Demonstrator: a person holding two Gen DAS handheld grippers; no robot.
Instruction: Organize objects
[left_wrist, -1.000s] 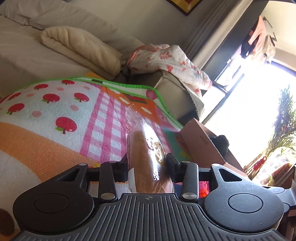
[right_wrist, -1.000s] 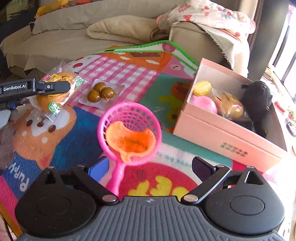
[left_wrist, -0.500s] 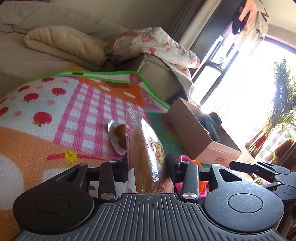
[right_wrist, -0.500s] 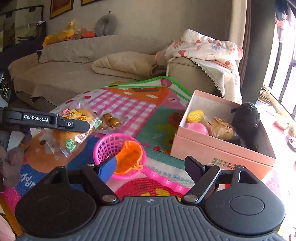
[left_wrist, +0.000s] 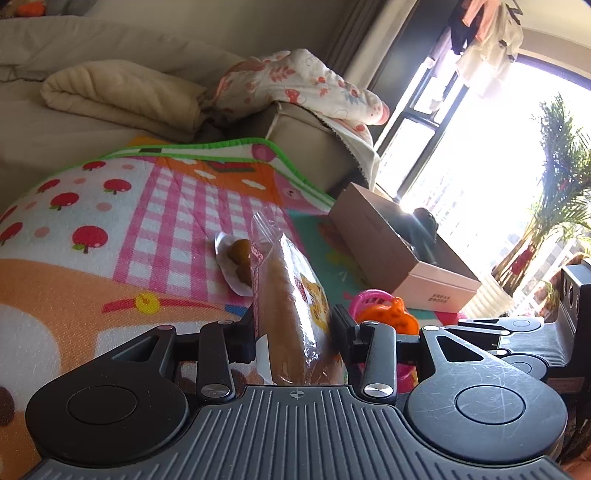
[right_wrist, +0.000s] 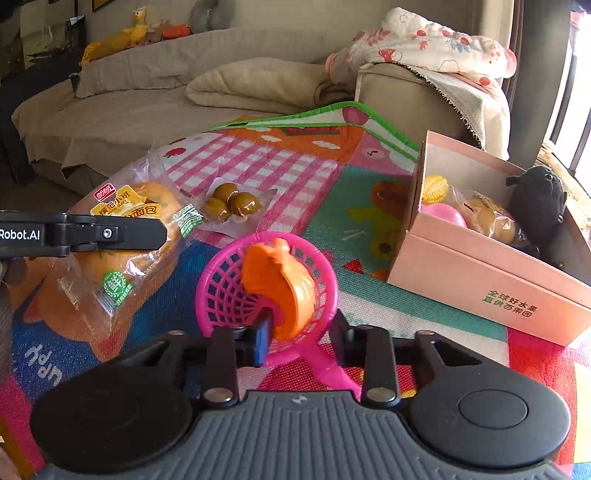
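Observation:
My left gripper (left_wrist: 295, 332) is shut on a bagged bread roll (left_wrist: 291, 302), held on edge above the play mat. From the right wrist view the same bag (right_wrist: 125, 201) hangs at the left. My right gripper (right_wrist: 301, 332) points down at a pink toy net (right_wrist: 229, 291) holding an orange toy (right_wrist: 280, 280). Its jaws are closing, and the pads pinch the net's near rim and the orange toy. The pink box (right_wrist: 480, 273) stands open at the right.
A clear pack of brown balls (right_wrist: 231, 201) lies on the checked part of the mat (right_wrist: 295, 162). The box holds a yellow corn toy (right_wrist: 436, 188), a pink ball, a bagged bun and a black plush (right_wrist: 537, 199). A sofa with blankets runs behind.
My right gripper's jaws went from wide apart to narrow around the net's rim, and the orange toy tipped up on edge. The left gripper swung slightly right, still holding the bread.

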